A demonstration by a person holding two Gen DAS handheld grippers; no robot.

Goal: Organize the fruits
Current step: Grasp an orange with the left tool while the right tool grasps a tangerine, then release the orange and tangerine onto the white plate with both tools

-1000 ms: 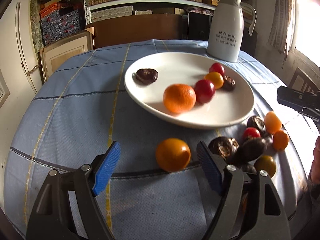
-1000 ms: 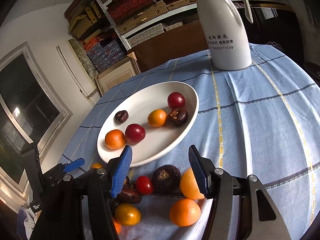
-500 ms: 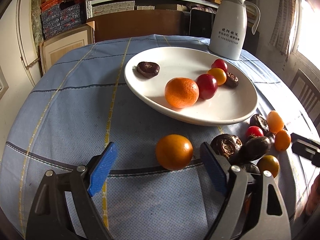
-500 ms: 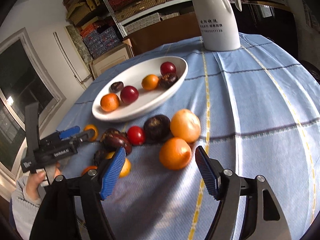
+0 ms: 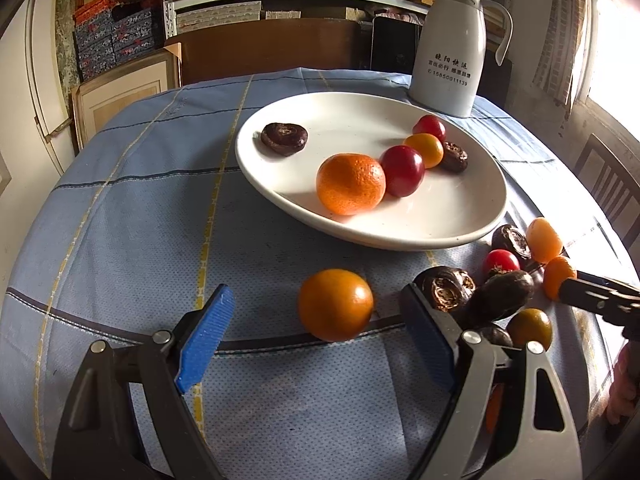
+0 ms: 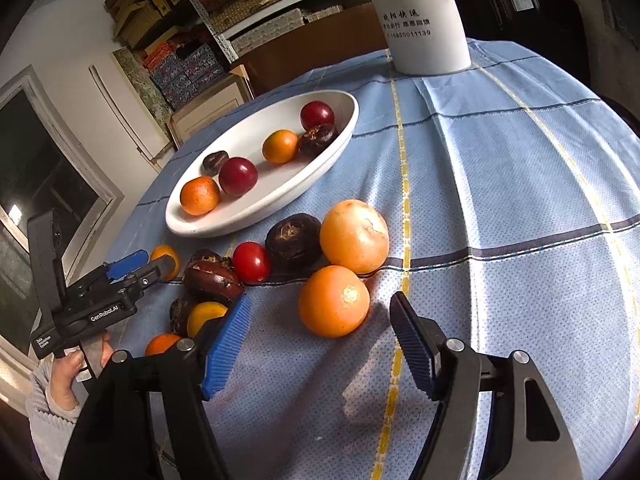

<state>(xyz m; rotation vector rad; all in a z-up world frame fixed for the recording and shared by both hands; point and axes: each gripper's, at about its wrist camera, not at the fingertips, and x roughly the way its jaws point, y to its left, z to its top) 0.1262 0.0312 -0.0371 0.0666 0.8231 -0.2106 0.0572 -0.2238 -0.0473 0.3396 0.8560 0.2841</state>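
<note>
A: Two oranges are lined up for pickup. Item one: the orange (image 5: 335,305) on the tabletop (image 5: 132,220), loose, just short of the left gripper (image 5: 316,344). Its blue fingers (image 5: 204,334) stand wide apart, nothing between the pads yet. Item two: the nearer orange (image 6: 334,301), ahead of the right gripper (image 6: 324,344), whose jaws have just been narrowing; fingers apart, fruit beyond the tips, untouched.

B: Neighbours of item two?

A: A paler orange (image 6: 355,236) touching it from behind, then a dark fruit (image 6: 294,241) and a cherry tomato (image 6: 251,262) in the cluster to its left. Item one sits alone, with a dark wrinkled fruit (image 5: 444,288) near the left gripper's right-hand finger.

B: Destination?

A: White plate (image 5: 440,216), just beyond, already carrying an orange, red and dark fruits.

B: Handling notes?

A: My judgement: advance each gripper until the fruit's widest part sits between the pads, then close gently, since round skin rolls and bruises. On the right, keep the tips clear of the paler orange, or it may get nudged off into the cluster. On the left, steer the right-hand finger past the wrinkled fruit. Lift straight before swinging over the plate rim.
</note>
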